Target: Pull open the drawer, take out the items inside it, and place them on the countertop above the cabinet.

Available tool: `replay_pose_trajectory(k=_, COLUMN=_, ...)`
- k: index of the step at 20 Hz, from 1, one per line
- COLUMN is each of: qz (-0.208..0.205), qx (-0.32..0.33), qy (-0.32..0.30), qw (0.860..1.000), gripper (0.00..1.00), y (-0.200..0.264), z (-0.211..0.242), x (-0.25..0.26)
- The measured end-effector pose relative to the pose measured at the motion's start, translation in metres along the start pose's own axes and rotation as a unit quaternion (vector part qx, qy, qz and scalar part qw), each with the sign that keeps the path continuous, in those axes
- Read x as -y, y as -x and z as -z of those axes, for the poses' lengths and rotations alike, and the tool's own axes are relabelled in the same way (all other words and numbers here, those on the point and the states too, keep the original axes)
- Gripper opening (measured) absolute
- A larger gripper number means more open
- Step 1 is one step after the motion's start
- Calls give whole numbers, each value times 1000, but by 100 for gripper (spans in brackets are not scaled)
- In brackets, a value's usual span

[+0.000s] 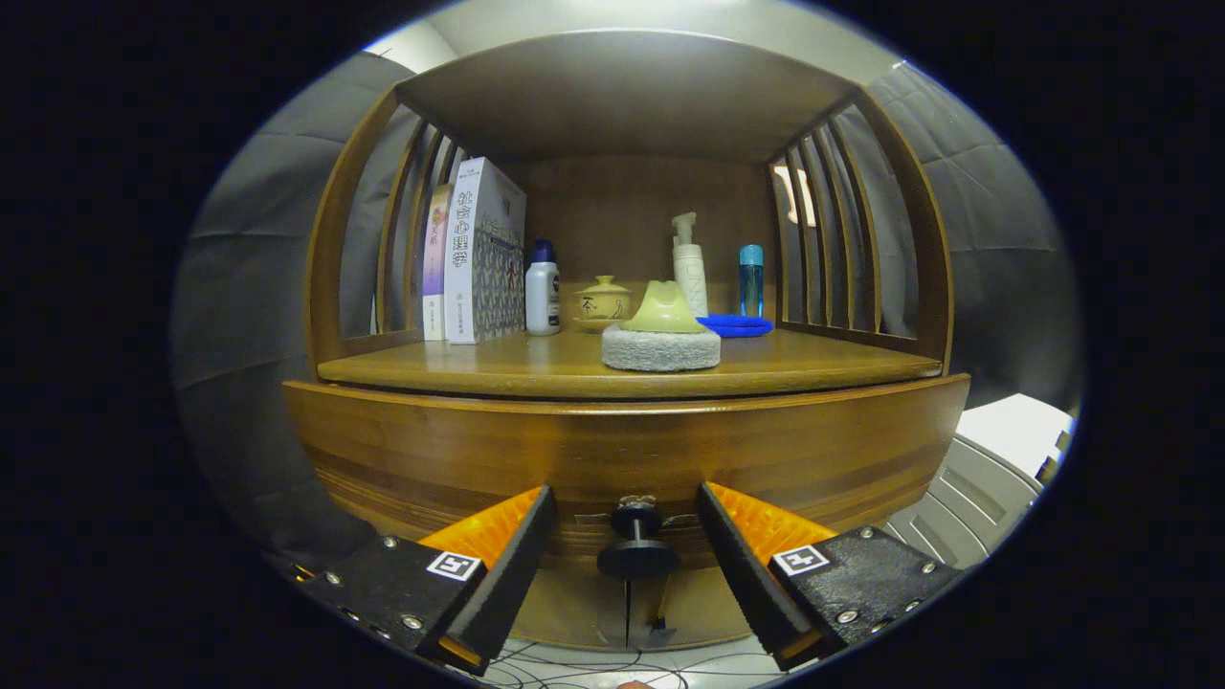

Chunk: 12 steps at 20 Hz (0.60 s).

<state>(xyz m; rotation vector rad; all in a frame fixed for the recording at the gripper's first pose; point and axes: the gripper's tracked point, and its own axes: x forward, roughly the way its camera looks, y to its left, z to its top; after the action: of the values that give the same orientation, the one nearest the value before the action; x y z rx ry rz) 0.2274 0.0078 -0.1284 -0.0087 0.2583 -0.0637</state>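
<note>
My jaws stand wide apart, holding nothing, with the black knob (637, 544) of the drawer (612, 450) between them and untouched by either finger. The drawer front is closed beneath the counter (813, 368) of the wooden cabinet. On the counter, a scrubbing sponge with a green handle (661, 335) sits nearest me; behind it stand two books (474, 254), a white bottle (543, 292), a lidded cup (603, 303), a pump bottle (689, 268), a blue bottle (751, 279) and a blue cloth (735, 325).

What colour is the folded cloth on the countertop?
Bright blue cloth, clearest in the gripper view.
</note>
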Motion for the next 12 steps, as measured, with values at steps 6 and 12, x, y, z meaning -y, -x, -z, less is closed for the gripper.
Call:
replay_pose_trajectory(k=6, qz=0, qx=-2, qy=-2, qw=1000, gripper=95, y=-17, z=-2, x=0)
replay_pose_trajectory(k=12, qz=7, qx=1, qy=-2, qw=1000, gripper=95, y=-19, z=-2, x=0)
